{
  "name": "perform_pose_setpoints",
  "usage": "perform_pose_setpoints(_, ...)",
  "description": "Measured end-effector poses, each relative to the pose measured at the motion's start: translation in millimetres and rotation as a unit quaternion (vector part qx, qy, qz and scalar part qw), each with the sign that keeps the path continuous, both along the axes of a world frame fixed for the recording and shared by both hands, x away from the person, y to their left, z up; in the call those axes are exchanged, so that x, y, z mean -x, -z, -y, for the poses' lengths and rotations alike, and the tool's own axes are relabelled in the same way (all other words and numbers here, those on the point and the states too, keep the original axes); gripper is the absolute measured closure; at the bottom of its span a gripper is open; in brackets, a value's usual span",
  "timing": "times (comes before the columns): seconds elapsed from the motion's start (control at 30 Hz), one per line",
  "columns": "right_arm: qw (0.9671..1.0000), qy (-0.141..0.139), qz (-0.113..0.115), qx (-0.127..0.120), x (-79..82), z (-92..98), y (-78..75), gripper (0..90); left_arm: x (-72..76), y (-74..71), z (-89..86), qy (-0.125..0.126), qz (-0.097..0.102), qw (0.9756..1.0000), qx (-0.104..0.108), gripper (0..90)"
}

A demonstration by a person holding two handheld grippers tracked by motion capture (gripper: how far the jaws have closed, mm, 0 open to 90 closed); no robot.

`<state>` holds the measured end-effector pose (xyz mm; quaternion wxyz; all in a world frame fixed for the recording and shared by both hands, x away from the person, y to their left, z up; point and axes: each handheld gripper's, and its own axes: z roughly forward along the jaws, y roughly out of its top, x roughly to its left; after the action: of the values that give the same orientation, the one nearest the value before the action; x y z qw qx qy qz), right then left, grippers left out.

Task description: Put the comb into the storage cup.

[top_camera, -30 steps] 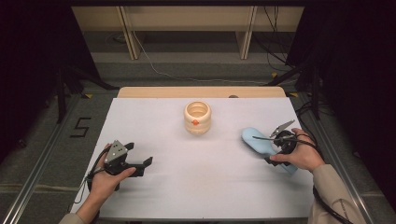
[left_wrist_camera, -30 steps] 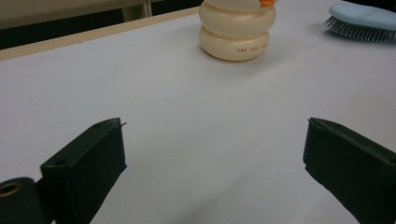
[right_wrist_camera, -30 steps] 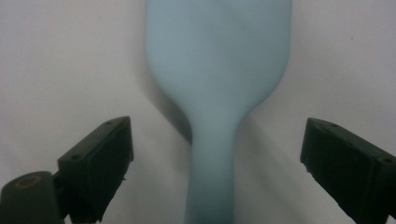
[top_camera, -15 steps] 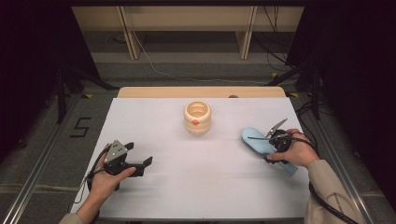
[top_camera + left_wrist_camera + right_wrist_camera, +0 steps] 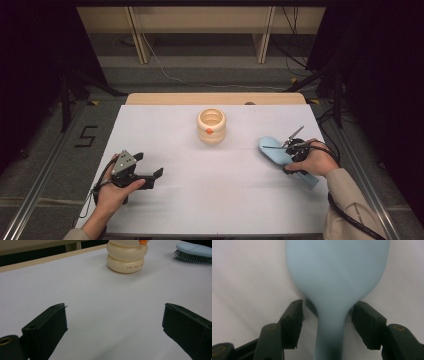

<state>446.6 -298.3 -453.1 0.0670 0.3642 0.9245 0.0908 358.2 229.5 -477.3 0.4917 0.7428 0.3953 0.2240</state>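
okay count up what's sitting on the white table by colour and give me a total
Light blue: 1, the hairbrush
Cream: 1, the ringed jar with an orange mark
Total: 2

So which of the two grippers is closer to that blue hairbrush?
The right. The right gripper is at the hairbrush, its fingers either side of the handle and just closing in. The left gripper sits far across the table, open over bare surface.
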Motion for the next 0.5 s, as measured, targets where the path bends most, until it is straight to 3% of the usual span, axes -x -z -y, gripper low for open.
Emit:
perform_pose_setpoints(0.27, 0.9999, -0.009, -0.012, -0.001, -3.5, -1.6, -0.4, 50.4, 0.2, -0.1, 0.2, 0.0, 0.0, 1.0, -0.001, 5.3)
perform_pose_setpoints(0.5, 0.9998, 0.002, -0.021, -0.007, -4.6, -0.4, -0.8, 57.5, 0.0, 0.1, 0.4, 0.002, 0.0, 1.0, 0.0, 5.3)
